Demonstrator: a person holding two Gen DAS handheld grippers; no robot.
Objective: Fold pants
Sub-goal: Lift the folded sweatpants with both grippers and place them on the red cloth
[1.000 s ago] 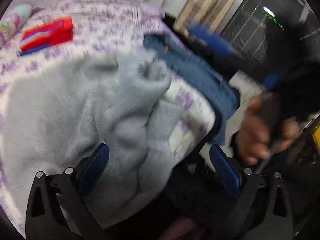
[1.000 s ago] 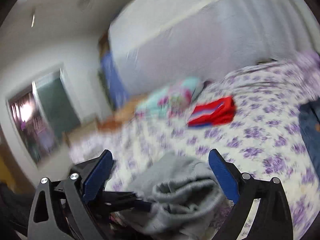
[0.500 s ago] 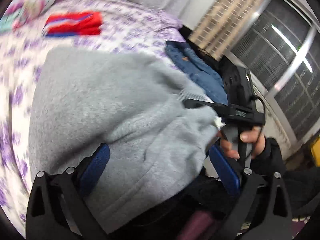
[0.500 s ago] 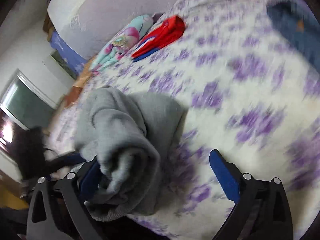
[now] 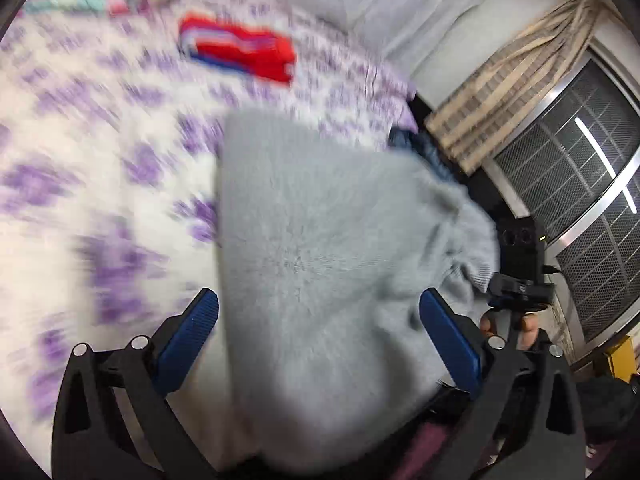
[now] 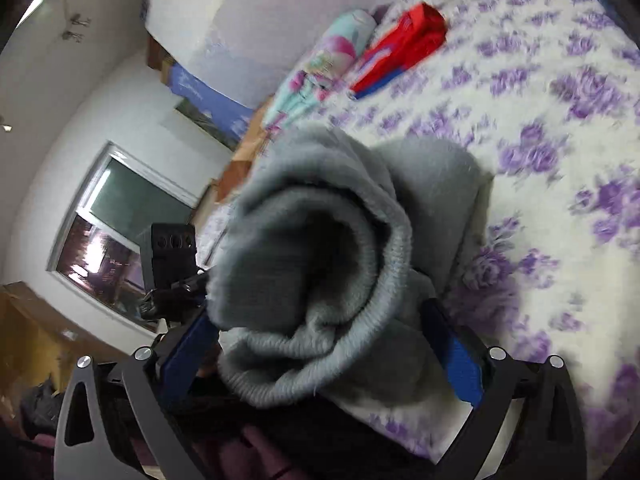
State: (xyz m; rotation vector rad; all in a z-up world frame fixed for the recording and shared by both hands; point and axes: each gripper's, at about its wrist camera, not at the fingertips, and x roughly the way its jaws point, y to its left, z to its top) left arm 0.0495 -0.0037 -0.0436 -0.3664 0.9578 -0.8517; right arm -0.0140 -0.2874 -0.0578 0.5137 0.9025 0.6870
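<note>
Bed sheet (image 5: 100, 184): white with purple floral print, covering the bed; left view motion-blurred. Grey fleece pants (image 5: 320, 264) lie bunched on the sheet at the near edge, ribbed cuff or waistband (cannot tell which) rolled up toward the right camera. Left gripper (image 5: 318, 332): jaws apart, pants between them. Right gripper (image 6: 320, 344): jaws apart, straddling the rolled fabric. Folded red garment (image 6: 404, 44) farther up the bed, beside a pastel patterned pillow (image 6: 320, 68). Blue jeans (image 5: 424, 152) at the bed's far edge. Striped curtain (image 5: 516, 72) beside a meshed window (image 5: 580, 208). White walls.
</note>
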